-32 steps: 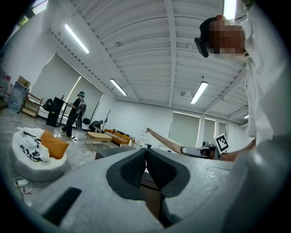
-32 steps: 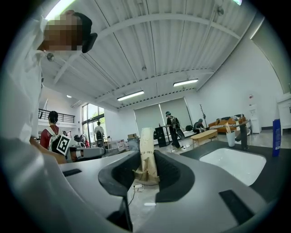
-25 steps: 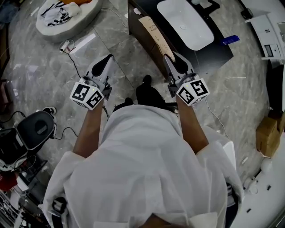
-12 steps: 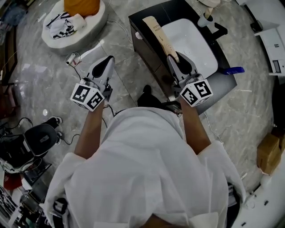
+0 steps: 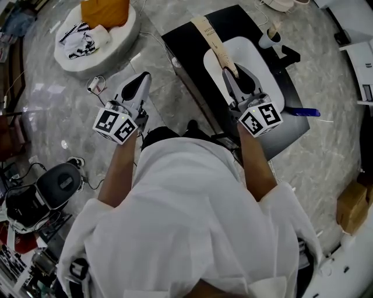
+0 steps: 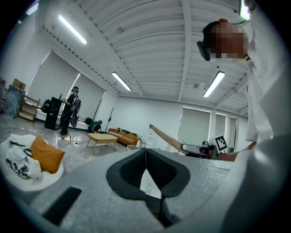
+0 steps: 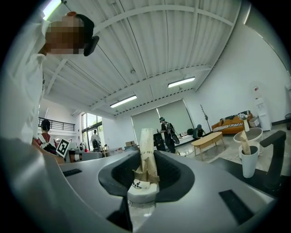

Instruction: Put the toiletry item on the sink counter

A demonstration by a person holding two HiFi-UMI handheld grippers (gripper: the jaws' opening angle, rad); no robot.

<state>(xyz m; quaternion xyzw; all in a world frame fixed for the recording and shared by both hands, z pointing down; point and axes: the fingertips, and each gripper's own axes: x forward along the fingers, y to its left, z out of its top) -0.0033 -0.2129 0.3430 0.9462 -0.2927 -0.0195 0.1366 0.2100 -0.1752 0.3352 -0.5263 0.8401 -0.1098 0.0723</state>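
Hovering over the sink counter's (image 5: pixel 182 42) white basin (image 5: pixel 259 55), the right gripper (image 5: pixel 234 73) clamps a long paper-wrapped toiletry item (image 5: pixel 212 43). The left gripper (image 5: pixel 141 80) is empty, jaws together. A cup (image 5: pixel 269 38) and a black faucet (image 5: pixel 289 53) stand along the counter's far edge.

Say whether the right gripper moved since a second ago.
Yes: right gripper, gripping the toiletry packet, advanced from the counter edge to above the white basin.

Tan toiletry item (image 5: pixel 214 46), black sink counter (image 5: pixel 186 49) with a white basin (image 5: pixel 256 55), grey marbled floor (image 5: pixel 326 157), orange cushion (image 5: pixel 105 10) far left, blue item (image 5: pixel 303 112) on the right.
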